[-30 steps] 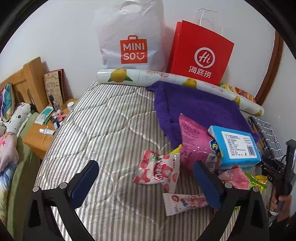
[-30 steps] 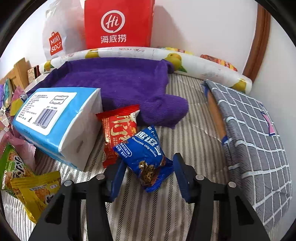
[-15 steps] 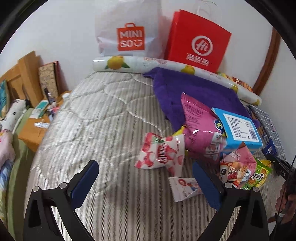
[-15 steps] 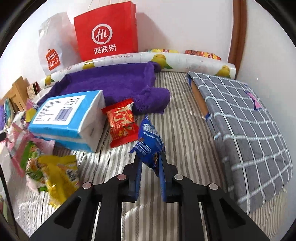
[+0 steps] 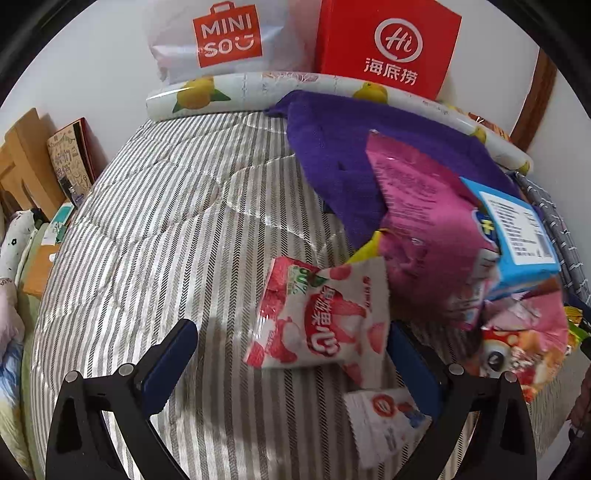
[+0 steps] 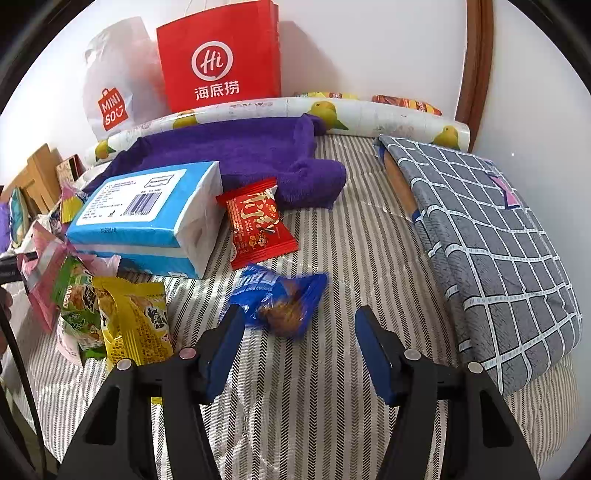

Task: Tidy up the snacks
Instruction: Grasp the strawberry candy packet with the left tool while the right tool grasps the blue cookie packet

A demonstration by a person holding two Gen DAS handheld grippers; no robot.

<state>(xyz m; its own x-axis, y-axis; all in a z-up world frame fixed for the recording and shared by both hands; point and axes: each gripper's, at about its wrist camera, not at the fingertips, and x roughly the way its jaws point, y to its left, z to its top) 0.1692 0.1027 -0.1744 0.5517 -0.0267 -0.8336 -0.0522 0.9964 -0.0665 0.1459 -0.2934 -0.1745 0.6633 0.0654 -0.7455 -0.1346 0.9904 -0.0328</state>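
Observation:
Snacks lie on a striped bed. In the right wrist view my right gripper (image 6: 299, 332) is open, and a blue cookie packet (image 6: 279, 302) lies loose on the bed just ahead of its fingers. A red packet (image 6: 258, 221) and a blue tissue box (image 6: 147, 214) lie behind it, with yellow and green packets (image 6: 122, 317) at left. In the left wrist view my left gripper (image 5: 291, 343) is open, with a strawberry candy bag (image 5: 321, 321) between its fingers. A big pink bag (image 5: 424, 229) and a small white packet (image 5: 384, 417) lie to the right.
A purple towel (image 6: 240, 155) lies behind the snacks. A red paper bag (image 6: 218, 59) and a white Miniso bag (image 5: 221, 33) stand against the wall behind a fruit-print roll (image 5: 229, 92). A grey checked pillow (image 6: 487, 236) fills the bed's right side.
My right gripper held the blue cookie packet half a second ago; it has opened and the packet now lies on the bed. My left gripper has moved closer over the strawberry candy bag.

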